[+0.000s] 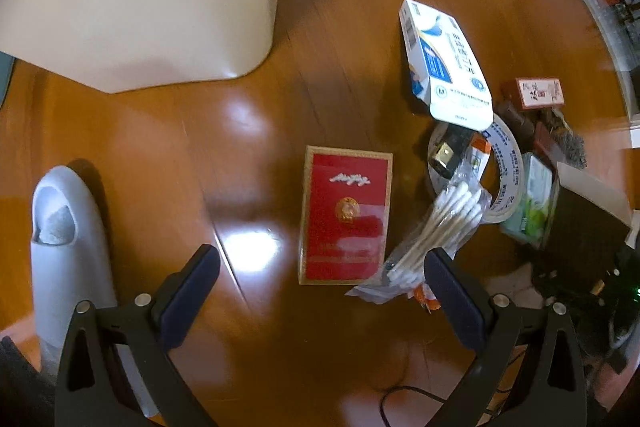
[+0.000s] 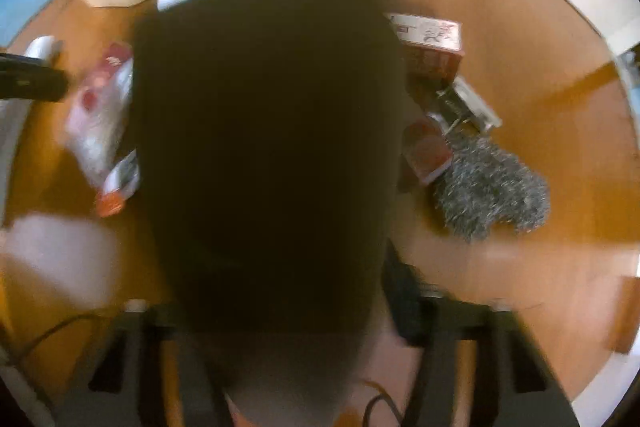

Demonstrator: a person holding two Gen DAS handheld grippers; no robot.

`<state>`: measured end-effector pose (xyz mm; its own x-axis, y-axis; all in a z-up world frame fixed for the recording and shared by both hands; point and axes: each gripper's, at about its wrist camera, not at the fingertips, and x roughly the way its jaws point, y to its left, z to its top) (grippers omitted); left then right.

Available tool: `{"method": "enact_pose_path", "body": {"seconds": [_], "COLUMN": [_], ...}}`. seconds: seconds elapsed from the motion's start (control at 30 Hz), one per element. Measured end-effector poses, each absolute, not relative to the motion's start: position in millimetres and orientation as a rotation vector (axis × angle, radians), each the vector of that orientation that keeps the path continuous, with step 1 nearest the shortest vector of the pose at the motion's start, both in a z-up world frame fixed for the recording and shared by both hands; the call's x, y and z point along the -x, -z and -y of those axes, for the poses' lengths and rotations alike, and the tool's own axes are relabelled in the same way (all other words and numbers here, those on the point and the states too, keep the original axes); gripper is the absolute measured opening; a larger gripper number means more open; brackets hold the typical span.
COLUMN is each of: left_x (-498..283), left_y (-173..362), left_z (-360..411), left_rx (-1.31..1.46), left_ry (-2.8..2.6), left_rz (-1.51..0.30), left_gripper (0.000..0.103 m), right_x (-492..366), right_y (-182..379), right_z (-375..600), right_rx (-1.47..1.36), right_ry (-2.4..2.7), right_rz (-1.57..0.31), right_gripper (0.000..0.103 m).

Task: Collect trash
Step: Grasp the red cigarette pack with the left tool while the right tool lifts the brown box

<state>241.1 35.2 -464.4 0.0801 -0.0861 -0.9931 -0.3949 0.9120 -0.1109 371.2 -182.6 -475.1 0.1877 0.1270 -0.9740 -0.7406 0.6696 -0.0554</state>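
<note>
Left tool (image 1: 322, 285) wide open, empty, aimed down over red box (image 1: 345, 215), prob. next pickup. Right tool (image 2: 280, 323) clamps dark object (image 2: 264, 147) w/ view blocked.

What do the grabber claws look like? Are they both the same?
The left gripper has black, triangle-shaped arms with cut-out holes, round silver bolts and flat dark blue pads on its fingers. The right gripper shows blurry black arms of the same kind; its fingers are hidden behind a big dark shape, so I cannot compare them.
</note>
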Motion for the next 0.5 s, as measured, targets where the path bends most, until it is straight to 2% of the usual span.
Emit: {"method": "enact_pose_path", "body": {"seconds": [0.27,0.5], "left_x": [-242,-250], "left_y": [461,483], "left_z": [-23,-26], "left_rx": [0.366,0.3], "left_ry": [-0.262,-0.182], "left_rz": [-1.456,-1.501], "left_gripper": [0.103,0.103], "right_x": [-390,-420], "right_y": [451,421], "right_z": [240,273], "right_rx": [0.362,0.373], "right_ry": [-0.73,-0.727], "right_rz": [-1.379,-1.364], "right_gripper": [0.028,0.029]}}
